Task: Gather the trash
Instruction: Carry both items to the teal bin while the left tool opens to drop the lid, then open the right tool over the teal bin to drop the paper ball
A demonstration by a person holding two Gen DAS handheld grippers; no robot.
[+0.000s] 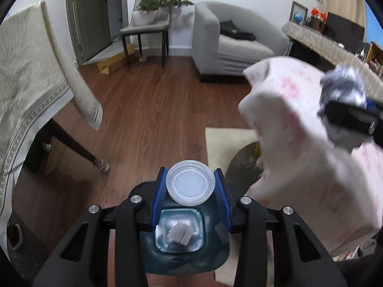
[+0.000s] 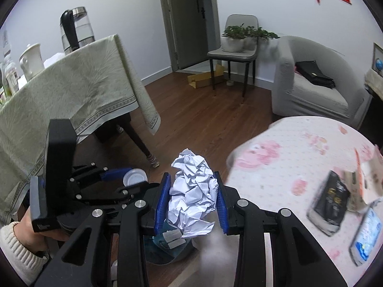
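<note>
A: Left gripper (image 1: 190,186)?
B: Blue pads clamped on a clear plastic lid (image 1: 190,183); below them, the blue bin (image 1: 179,236).
A: Right gripper (image 2: 193,192)?
B: Pads clamped on crumpled paper (image 2: 192,191), above that bin (image 2: 167,248).

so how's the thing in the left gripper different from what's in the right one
The left gripper holds a round, smooth, translucent plastic lid, rigid and flat. The right gripper holds a crumpled paper ball, white, creased and irregular. The lid stays between its pads; the paper bulges above and below its pads. Both are clamped between blue pads, above the blue bin.
</note>
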